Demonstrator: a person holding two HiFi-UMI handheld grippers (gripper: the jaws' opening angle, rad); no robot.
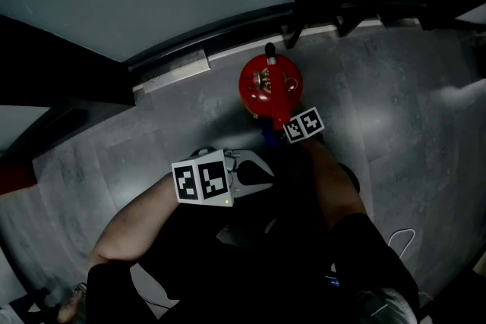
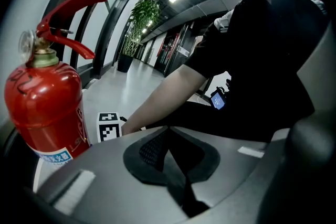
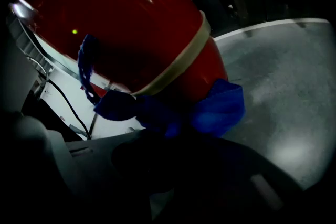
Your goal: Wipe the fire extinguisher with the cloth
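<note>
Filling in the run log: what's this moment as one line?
right gripper: shut on cloth, against fire extinguisher | left gripper: shut, empty

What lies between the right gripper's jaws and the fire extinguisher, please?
A blue cloth, gripped by the right gripper and lying against the red fire extinguisher; the right gripper view shows it best.

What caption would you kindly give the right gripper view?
Right gripper holds blue cloth against red fire extinguisher.
</note>
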